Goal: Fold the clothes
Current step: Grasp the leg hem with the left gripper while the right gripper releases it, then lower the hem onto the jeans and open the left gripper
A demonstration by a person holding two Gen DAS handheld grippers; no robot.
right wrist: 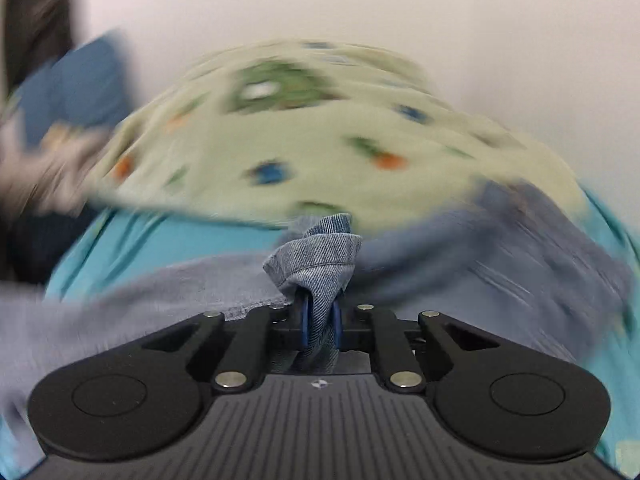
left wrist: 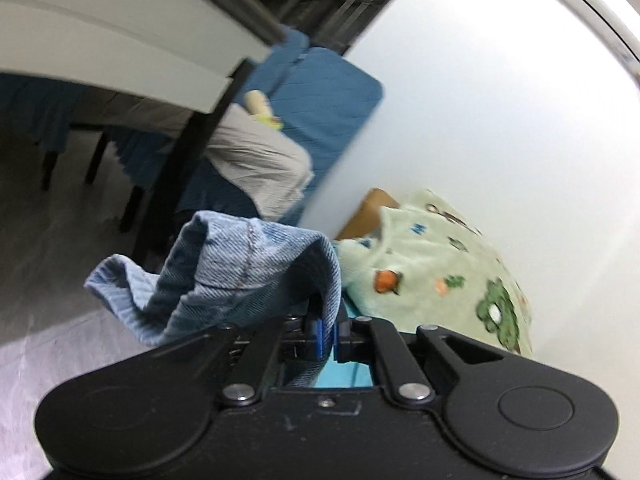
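Denim garment (right wrist: 316,256) is pinched at two spots: left gripper (left wrist: 326,330) is clamped on a hem fold, lifted off the turquoise sheet (left wrist: 344,376); right gripper (right wrist: 320,326) is closed tight on a bunched edge low over the bed. Fabric looks soft but thickish, floppy, non-slip. Best held at seams or hems. Green printed blanket (right wrist: 320,132) lies just behind.

Home bedroom. Bed with turquoise sheet (right wrist: 120,240), pale green cartoon-print blanket (right wrist: 320,140) heaped against plain white wall (left wrist: 480,120). Second bed with blue quilted cover (left wrist: 340,100) and beige bedding (left wrist: 260,160) farther off. Dark furniture legs (left wrist: 180,180), light floor (left wrist: 60,260). Denim garment (right wrist: 316,256) lies on the sheet.
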